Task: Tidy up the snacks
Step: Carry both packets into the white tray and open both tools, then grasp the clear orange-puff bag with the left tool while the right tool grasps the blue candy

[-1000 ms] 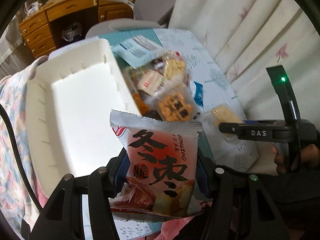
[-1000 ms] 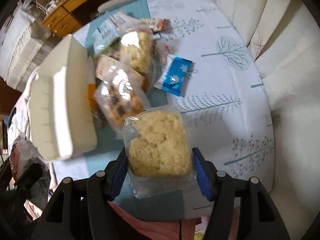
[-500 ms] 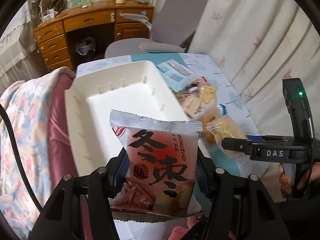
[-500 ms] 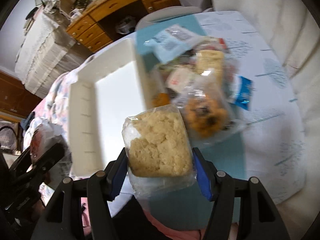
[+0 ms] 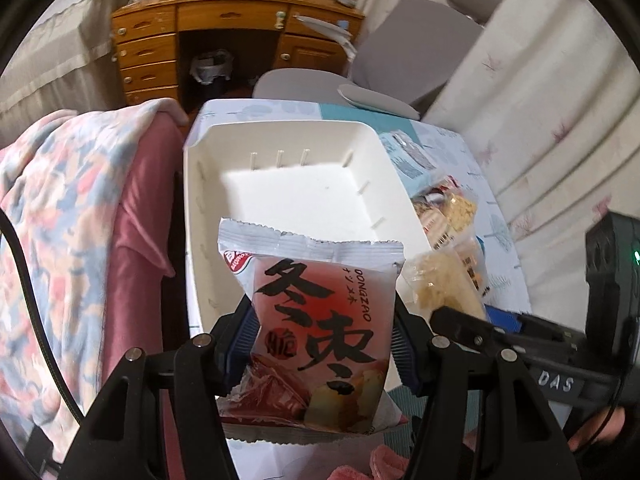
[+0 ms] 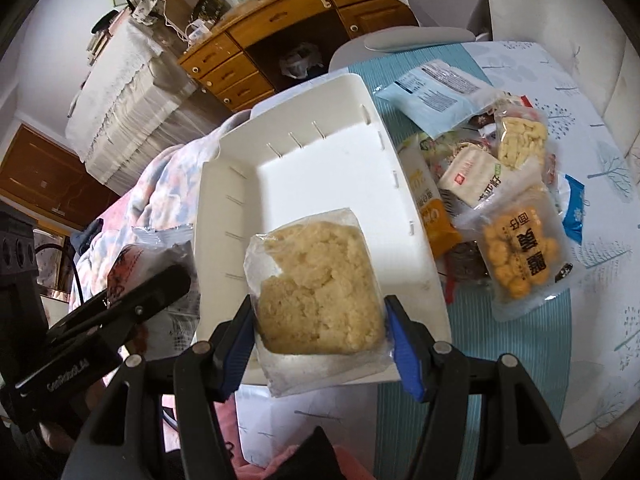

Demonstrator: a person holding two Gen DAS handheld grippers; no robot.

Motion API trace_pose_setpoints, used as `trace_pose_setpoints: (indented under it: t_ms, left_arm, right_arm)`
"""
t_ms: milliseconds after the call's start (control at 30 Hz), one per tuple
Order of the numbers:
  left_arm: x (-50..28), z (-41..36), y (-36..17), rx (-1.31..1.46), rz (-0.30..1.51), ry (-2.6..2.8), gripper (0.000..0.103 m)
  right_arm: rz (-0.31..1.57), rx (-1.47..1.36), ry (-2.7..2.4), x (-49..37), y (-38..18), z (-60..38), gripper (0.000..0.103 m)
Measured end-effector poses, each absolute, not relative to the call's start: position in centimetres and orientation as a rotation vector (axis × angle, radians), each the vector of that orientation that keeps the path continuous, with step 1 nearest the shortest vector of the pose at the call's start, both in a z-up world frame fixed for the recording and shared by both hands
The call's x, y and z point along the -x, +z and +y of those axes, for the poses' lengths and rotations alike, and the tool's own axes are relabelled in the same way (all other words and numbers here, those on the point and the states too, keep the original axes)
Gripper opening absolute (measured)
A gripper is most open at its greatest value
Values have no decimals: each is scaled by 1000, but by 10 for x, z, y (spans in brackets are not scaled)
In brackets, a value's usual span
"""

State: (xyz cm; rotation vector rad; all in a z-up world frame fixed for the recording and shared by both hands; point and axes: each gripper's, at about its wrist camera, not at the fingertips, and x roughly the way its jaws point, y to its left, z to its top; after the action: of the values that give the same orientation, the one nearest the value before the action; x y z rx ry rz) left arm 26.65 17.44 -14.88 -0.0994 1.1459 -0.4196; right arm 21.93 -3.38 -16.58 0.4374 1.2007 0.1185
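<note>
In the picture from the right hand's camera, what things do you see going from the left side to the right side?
left gripper with the red snack packet → white bin → orange packet → bag of round yellow biscuits → blue wrapper

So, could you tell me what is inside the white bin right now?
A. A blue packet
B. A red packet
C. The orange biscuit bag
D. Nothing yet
D: the white bin shows only its bare floor, and both held packets hang above it in the fingers.
</note>
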Motion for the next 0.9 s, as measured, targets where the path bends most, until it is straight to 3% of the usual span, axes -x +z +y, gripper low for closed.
trace_pose_setpoints:
  t_ms: [133,900]
  left_arm:
    - [-265,172,-147,108,1142,-384,76]
    - [-226,79,-128,113,1159,-403,86]
  right_arm:
    - [1170,-457,104,-214,-162,-41,75]
    - [1157,-571,-27,-180,-150,-157,77]
